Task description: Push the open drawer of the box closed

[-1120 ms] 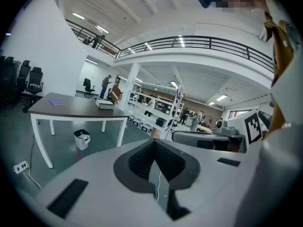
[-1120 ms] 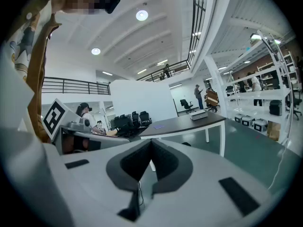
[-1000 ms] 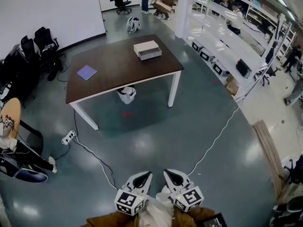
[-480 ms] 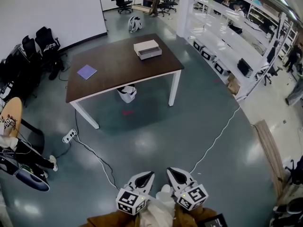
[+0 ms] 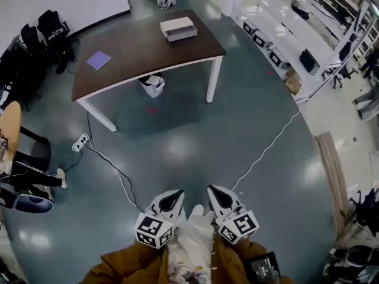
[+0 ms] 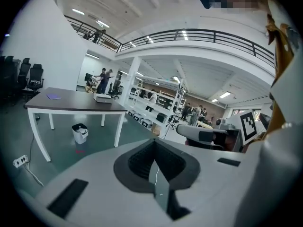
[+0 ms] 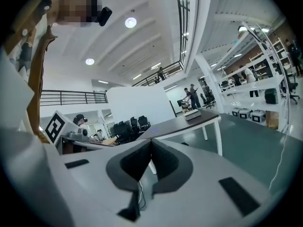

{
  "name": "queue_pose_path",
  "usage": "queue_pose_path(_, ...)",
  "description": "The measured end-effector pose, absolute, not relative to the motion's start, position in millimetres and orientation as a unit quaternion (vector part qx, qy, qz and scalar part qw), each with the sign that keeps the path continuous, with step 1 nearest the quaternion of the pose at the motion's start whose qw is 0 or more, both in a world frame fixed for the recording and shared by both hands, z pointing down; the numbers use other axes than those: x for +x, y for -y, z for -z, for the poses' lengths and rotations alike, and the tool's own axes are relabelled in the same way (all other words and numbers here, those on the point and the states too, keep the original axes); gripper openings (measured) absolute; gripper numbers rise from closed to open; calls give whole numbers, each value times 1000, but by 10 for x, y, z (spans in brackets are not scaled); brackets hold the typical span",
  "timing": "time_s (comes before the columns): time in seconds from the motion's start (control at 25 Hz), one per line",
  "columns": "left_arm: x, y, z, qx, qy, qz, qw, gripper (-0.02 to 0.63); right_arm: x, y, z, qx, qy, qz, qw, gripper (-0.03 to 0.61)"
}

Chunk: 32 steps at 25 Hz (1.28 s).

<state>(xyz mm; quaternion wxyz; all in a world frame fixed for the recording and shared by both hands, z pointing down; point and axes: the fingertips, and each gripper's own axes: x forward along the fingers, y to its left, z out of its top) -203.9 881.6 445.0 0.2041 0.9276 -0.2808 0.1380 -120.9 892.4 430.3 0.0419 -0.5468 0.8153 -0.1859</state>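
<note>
Left gripper (image 5: 172,199), right gripper (image 5: 216,197): jaws together, empty, well apart from box (image 5: 177,25) on table (image 5: 133,58). Risk: off-centre push slides box, drawer (image 5: 182,35) left open.

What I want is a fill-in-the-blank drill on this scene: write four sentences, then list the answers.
The box rests on the ____.
The flat sheet lying apart from it is ____ in colour.
The white bin stands ____ the table.
The left tongs and right tongs are both ____, holding nothing.
Missing words: table; purple; under; shut.
</note>
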Motion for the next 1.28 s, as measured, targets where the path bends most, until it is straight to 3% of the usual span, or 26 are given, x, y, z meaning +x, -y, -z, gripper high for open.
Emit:
queue_pose_path(0.44,-1656,-7199,-4702,918,291,-126,239,5,-847,-7412,-4560,-531,-821,211,2,3)
queue_pose_path(0.8,-1664,-5201,-4365,929,265,-100,237,5,-836,-5396,-4229,-554,-808,202,10,3)
queue_pose_path(1.28,-1159,-3414,-4493,934,245,-110,236,5,-391,-3554,-4302,-561,-803,198,14,3)
